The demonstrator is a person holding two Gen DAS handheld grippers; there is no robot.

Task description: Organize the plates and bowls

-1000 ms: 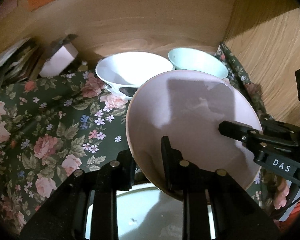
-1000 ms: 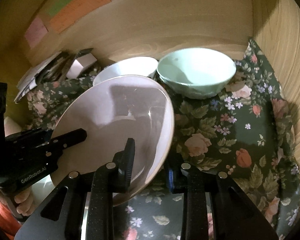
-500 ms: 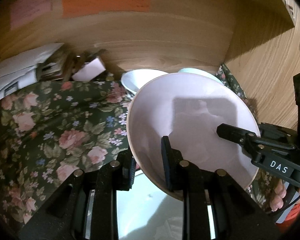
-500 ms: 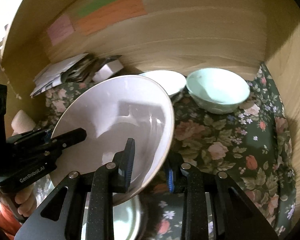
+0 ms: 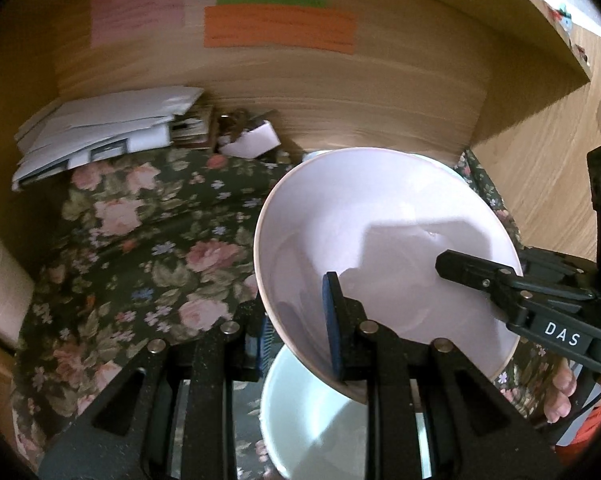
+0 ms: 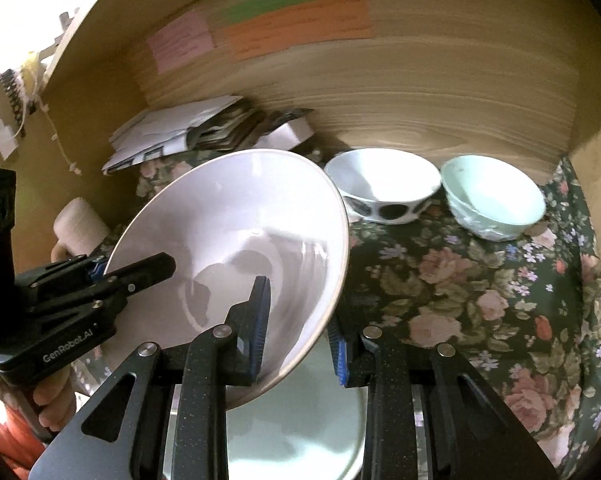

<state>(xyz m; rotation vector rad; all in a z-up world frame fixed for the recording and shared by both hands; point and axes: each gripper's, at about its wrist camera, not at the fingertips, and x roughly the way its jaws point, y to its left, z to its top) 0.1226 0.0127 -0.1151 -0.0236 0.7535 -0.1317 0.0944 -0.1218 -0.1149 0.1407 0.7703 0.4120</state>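
Note:
A pale pink deep plate (image 5: 380, 232) hangs tilted above the floral cloth, gripped at two opposite edges. My left gripper (image 5: 296, 330) is shut on its near-left rim. My right gripper (image 6: 298, 332) is shut on its right rim, one pad inside and one outside. Under the pink plate (image 6: 228, 216) lies a pale white-green plate (image 6: 300, 420), partly hidden. Further back on the cloth stand a white bowl with black spots (image 6: 380, 184) and a mint bowl (image 6: 492, 196); in the left wrist view the plate hides most of them.
A dark floral cloth (image 5: 140, 248) covers the shelf. A stack of papers (image 5: 100, 132) and a small white box (image 5: 252, 140) lie at the back. Coloured notes (image 5: 276, 28) hang on the wooden back wall. A wooden side wall (image 6: 596, 184) closes the right.
Both grippers have lifted the pink plate and drawn back from the wall. The two bowls now look farther away, and the notes on the back wall have come into view.

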